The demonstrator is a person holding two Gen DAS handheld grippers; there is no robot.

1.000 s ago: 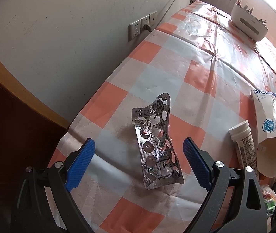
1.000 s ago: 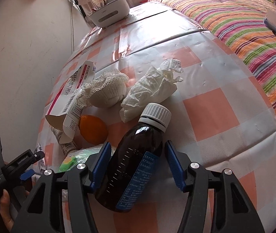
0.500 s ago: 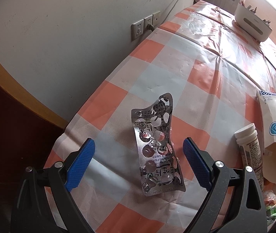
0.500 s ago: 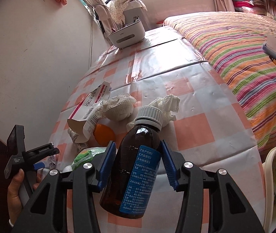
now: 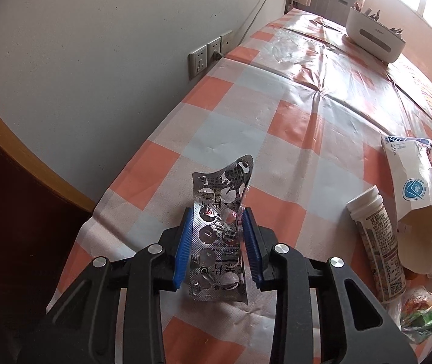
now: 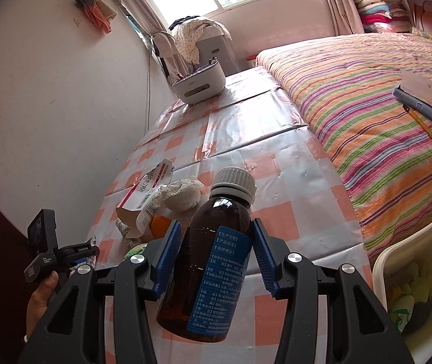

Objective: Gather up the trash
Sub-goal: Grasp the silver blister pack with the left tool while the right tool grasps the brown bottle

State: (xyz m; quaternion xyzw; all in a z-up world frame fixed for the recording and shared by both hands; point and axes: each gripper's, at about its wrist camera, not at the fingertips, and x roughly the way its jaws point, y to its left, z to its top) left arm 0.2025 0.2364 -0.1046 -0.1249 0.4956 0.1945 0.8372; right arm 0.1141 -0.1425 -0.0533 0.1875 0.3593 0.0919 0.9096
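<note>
At lower centre of the left wrist view, a used blister pack (image 5: 216,236) is pinched in the left claw (image 5: 217,247), whose jaws have just closed onto it above the checked counter (image 5: 291,139). The right claw (image 6: 216,254) grips a brown bottle (image 6: 213,261) at lower centre, lifted off the counter, a white bin (image 6: 398,257) at lower right.

A worktop (image 5: 291,127) under an orange-and-white checked cloth runs along the wall. At its far end stands a white caddy (image 5: 373,42). Near the edge away from the wall lie an open medicine carton (image 5: 410,188), a white tube (image 5: 376,242), a lace-trimmed bundle (image 6: 182,197) and an orange (image 6: 158,226). Beside the worktop, a striped bed (image 6: 367,127) carries a notebook (image 6: 422,97) and pencil (image 6: 425,127).
</note>
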